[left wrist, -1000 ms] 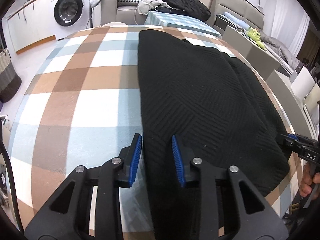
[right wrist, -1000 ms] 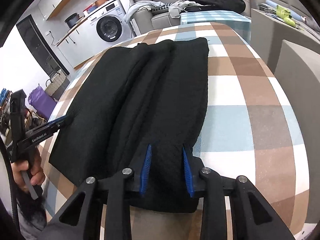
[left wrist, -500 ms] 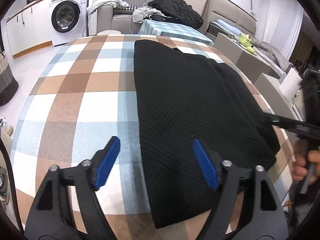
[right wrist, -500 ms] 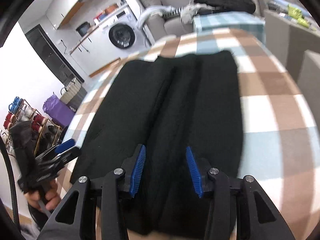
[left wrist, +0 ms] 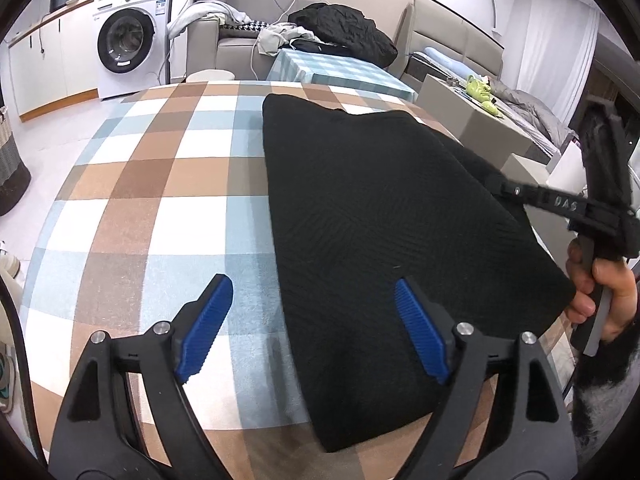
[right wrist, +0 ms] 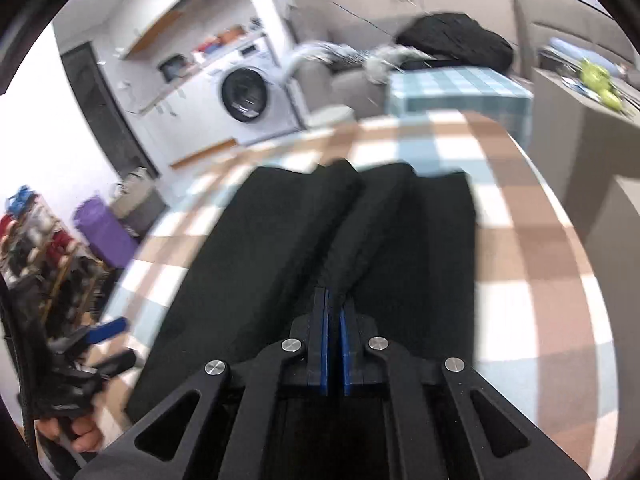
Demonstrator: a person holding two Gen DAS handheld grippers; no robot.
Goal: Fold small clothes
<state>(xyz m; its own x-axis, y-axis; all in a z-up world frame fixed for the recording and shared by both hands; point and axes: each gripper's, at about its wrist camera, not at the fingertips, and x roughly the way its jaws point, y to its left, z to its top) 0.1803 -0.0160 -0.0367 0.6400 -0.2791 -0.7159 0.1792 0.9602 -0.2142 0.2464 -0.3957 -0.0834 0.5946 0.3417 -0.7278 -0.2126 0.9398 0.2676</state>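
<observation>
Black ribbed knit, the folded garment (left wrist: pixel 392 216) lies lengthwise on our checked bench (left wrist: pixel 168 184). Our left gripper (left wrist: pixel 314 328) hovers over its near left edge, jaws still spreading, nothing pinched. Our right gripper (right wrist: pixel 334 322) is clamped on a raised fold of it.

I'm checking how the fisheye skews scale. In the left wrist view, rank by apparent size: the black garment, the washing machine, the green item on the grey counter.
1. black garment, though nearness to the camera inflates it
2. washing machine
3. green item
</observation>
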